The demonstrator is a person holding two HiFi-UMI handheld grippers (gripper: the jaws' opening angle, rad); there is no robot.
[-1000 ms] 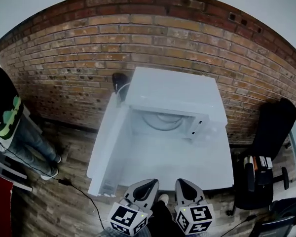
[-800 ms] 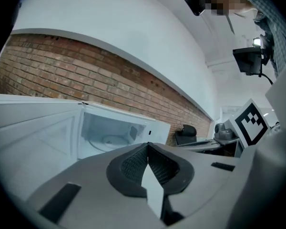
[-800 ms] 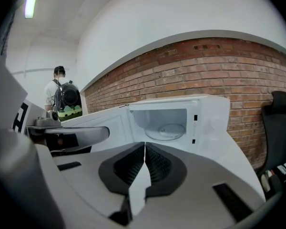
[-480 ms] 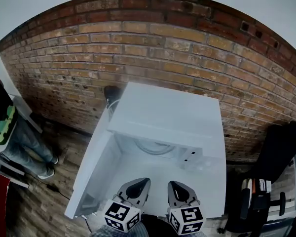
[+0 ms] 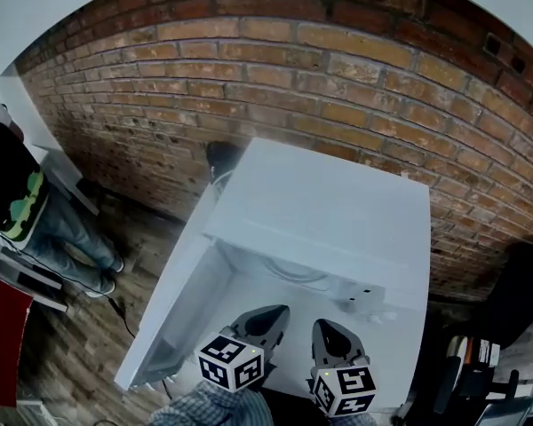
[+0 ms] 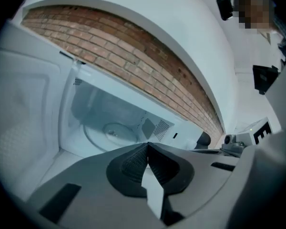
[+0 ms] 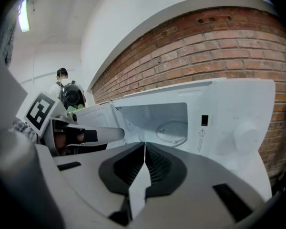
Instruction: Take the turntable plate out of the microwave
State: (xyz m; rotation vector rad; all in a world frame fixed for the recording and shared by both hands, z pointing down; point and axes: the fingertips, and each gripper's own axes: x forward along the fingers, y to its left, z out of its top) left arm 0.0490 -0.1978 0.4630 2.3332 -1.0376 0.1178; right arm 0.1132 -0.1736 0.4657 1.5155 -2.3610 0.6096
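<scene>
Head view: left hand-held gripper [image 5: 274, 314] and right hand-held gripper [image 5: 327, 327] are held before open white box-shaped microwave [image 5: 329, 202].
Left gripper view: jaws are pressed together, empty; round glass turntable plate [image 6: 112, 131] is seated inside microwave.
Right gripper view: jaws are pressed together, empty.

- White table [image 5: 401, 343] carries the open microwave [image 5: 329, 207] toward its 12 o'clock edge.
- Wooden floor [image 5: 75, 349], at 9 o'clock, bears a standing person's shoes [image 5: 107, 278].

Left tongs [image 5: 270, 316] and right tongs [image 5: 327, 330] hover side by side, jaws together.
</scene>
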